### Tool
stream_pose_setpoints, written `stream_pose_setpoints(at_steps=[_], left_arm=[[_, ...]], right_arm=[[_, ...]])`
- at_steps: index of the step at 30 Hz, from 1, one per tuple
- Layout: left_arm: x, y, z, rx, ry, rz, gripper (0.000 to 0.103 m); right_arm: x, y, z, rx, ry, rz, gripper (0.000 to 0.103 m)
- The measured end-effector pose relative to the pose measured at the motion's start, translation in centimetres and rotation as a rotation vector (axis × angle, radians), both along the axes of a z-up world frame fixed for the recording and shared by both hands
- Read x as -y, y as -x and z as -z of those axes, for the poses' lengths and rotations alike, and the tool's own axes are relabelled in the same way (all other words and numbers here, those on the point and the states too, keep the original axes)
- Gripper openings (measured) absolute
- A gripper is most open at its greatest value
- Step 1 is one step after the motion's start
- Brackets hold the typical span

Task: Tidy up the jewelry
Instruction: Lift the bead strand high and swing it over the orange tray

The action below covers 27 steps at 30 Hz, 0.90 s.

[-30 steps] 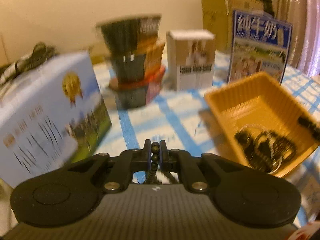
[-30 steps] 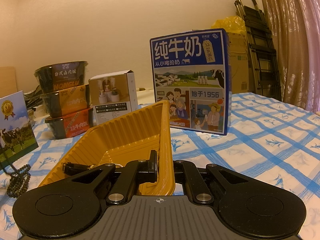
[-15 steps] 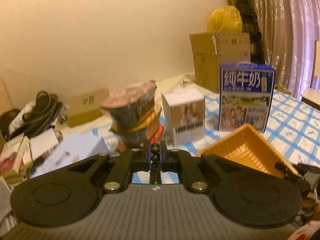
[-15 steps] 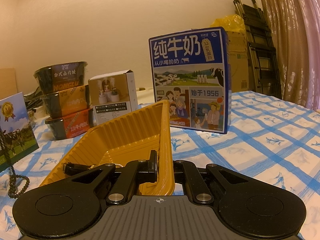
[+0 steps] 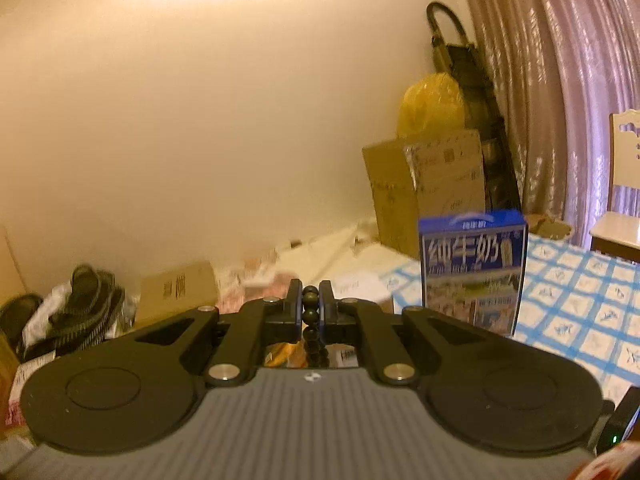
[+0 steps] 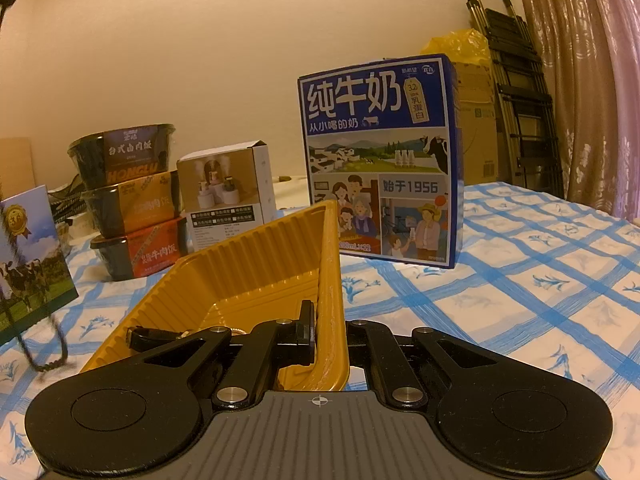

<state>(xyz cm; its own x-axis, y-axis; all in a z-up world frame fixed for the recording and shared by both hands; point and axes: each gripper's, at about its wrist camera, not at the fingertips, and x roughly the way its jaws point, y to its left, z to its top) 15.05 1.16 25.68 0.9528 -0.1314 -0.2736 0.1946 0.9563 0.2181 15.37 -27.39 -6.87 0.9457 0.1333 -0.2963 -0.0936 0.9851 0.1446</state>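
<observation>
The left gripper [image 5: 310, 308] is clamped on a string of dark round wooden beads [image 5: 310, 314], pinched between its two black fingers [image 5: 295, 304]; the strand runs top to bottom between the pads and hangs below them. In the right wrist view its lower loop [image 6: 44, 344] dangles just over the blue-checked tablecloth [image 6: 540, 280], to the left of the ribbed orange plastic tray [image 6: 248, 264]. So the tray lies to the right of the hanging beads, and the left hand, which carries them, would likely have to swing that way. The right gripper [image 6: 326, 332] is closed on the tray's near right wall, steadying it. A black strap-like piece [image 6: 152, 334] already lies inside. Beyond stands a blue milk carton box [image 6: 380, 160]
</observation>
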Motion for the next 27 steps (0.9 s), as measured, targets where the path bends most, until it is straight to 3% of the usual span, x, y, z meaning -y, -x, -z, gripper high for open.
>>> stream_pose_setpoints(at_steps=[8,13,23,27], left_arm=[[3.0,-1.2,-4.2,0.1,0.021,0.059,0.006],[5.5,-1.9,-5.1,0.134,0.035,0.122,0.006],[10.3,-4.0,-4.1,0.099,0.104,0.239,0.006],[11.5,-5.1,-2.2,0.039,0.148,0.27,0.006]], right_arm=[[-0.2,-0.1,0.0,-0.002,-0.005,0.0,0.006],[-0.2,-0.1,0.0,-0.003,-0.007,0.0,0.006],[-0.2,-0.1,-0.1,-0.005,-0.01,-0.002,0.006],[-0.2,-0.2,-0.1,-0.005,-0.012,-0.003,0.006]])
